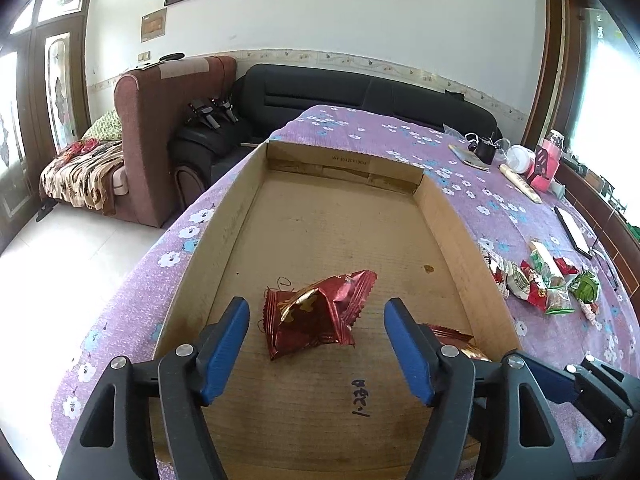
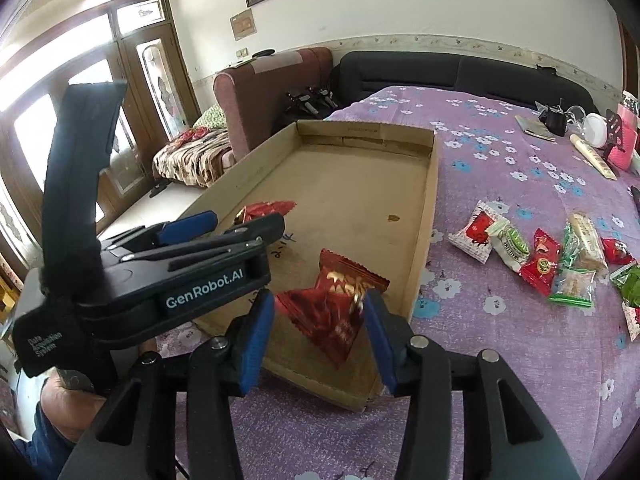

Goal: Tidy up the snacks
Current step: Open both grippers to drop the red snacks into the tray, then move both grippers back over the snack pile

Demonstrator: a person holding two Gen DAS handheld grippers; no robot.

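On the purple floral desk (image 1: 460,148) sits my cardboard tray (image 1: 444,216). Left claw (image 1: 316,350) gapes around a red packet (image 1: 316,316) lying crosswise; right claw (image 2: 318,332) stands apart around another packet (image 2: 336,308), pointing diagonally.

Lilac tablecloth (image 2: 500,184) sprinkled with white and blue flowers; plain brown cardboard tray (image 1: 452,216) marked with black scribbles and a small dark stain; glossy red packet (image 1: 316,316) with gold print, a second red-and-gold packet (image 2: 340,304); loose snacks (image 2: 548,256) in red, white and green wrappers; blue pads on black left gripper (image 1: 316,352), same blue on black for right gripper (image 2: 320,336); dark black sofa (image 1: 360,96), maroon armchair (image 1: 148,120)
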